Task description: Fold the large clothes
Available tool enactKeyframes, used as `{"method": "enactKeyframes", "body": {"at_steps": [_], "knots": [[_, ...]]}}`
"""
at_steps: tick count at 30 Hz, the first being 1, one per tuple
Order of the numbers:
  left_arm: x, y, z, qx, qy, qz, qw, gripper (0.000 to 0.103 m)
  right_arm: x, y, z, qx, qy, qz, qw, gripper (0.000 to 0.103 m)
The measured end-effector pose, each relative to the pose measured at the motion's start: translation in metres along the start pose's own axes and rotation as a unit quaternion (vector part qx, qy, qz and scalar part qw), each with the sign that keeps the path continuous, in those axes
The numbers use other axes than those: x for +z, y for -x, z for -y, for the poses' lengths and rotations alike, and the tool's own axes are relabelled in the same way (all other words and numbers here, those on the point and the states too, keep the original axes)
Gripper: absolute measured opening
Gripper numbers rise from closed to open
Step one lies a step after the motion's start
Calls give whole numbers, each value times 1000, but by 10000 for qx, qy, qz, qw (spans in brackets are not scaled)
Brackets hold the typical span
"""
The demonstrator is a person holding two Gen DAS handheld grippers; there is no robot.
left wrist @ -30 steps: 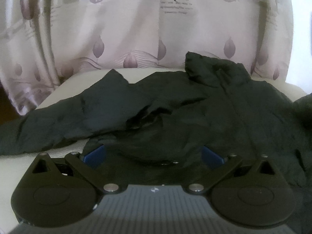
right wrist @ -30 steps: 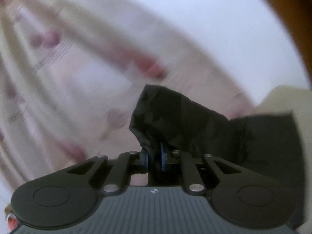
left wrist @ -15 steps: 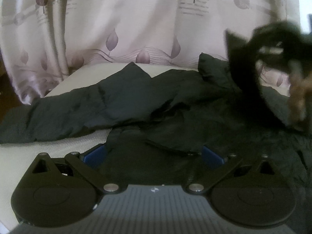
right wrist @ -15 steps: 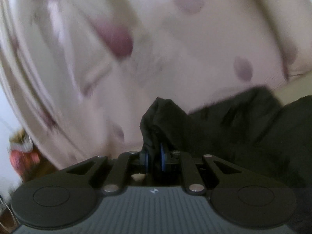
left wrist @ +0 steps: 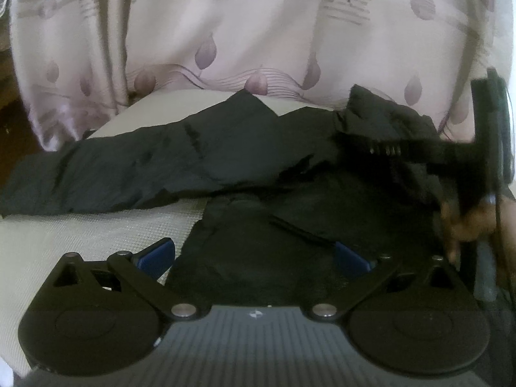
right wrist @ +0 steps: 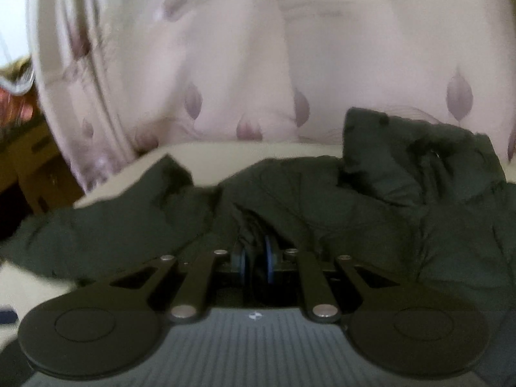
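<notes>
From the left wrist camera, the dark jacket (left wrist: 225, 154) lies rumpled on the pale bed (left wrist: 80, 225) — one sleeve sticks out to the side. The left gripper (left wrist: 253, 256) has its jaws wide, with nothing in them.

From the right wrist camera, the right gripper (right wrist: 256, 259) pinches jacket cloth in narrow jaws. I think the folding has just begun — most is left.
</notes>
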State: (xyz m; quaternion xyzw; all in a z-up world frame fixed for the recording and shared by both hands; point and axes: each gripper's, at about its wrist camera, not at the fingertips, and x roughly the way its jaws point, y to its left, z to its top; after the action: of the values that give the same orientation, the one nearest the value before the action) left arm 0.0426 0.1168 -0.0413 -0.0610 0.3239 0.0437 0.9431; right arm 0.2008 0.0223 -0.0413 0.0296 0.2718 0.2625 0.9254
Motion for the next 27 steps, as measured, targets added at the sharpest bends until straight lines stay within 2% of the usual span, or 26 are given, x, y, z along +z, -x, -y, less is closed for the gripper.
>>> {"method": "enactKeyframes", "body": {"at_steps": [3,4,7,9,12,14,16,20,23,25,27], "knots": [[2,0,-8,9,169,-42,9998,103,-2,-1,-8,-77,264,-157,9995,14],[3,0,-12,11,255,-58,9997,103,-2,-5,-13,-107,392,-229,9989,18],[7,1,-30,-103,714,-85,9974,103,-6,-13,-21,-131,683,-464,9965,35],[8,4,-49,-210,1140,-38,9932,103,-10,-19,-26,-86,887,-547,9945,60],[7,10,-80,-219,1684,116,9854,102,-24,-25,-37,-222,1315,-555,9895,68],[6,11,-103,-117,1960,159,9804,101,-29,-24,-42,-264,1516,-499,9868,69],[5,11,-128,-41,2278,158,9736,97,-30,-22,-40,-234,1457,-467,9880,70],[2,10,-185,39,3005,243,9535,94,-30,-20,-37,-203,1395,-423,9891,71],[4,7,-222,235,3285,396,9434,86,-32,-20,-39,-253,1463,-392,9881,73],[7,7,-246,373,3478,432,9358,86,-32,-21,-40,-254,1468,-377,9881,74],[10,3,-269,359,3718,350,9269,85,-33,-20,-39,-262,1459,-366,9883,74]]}}
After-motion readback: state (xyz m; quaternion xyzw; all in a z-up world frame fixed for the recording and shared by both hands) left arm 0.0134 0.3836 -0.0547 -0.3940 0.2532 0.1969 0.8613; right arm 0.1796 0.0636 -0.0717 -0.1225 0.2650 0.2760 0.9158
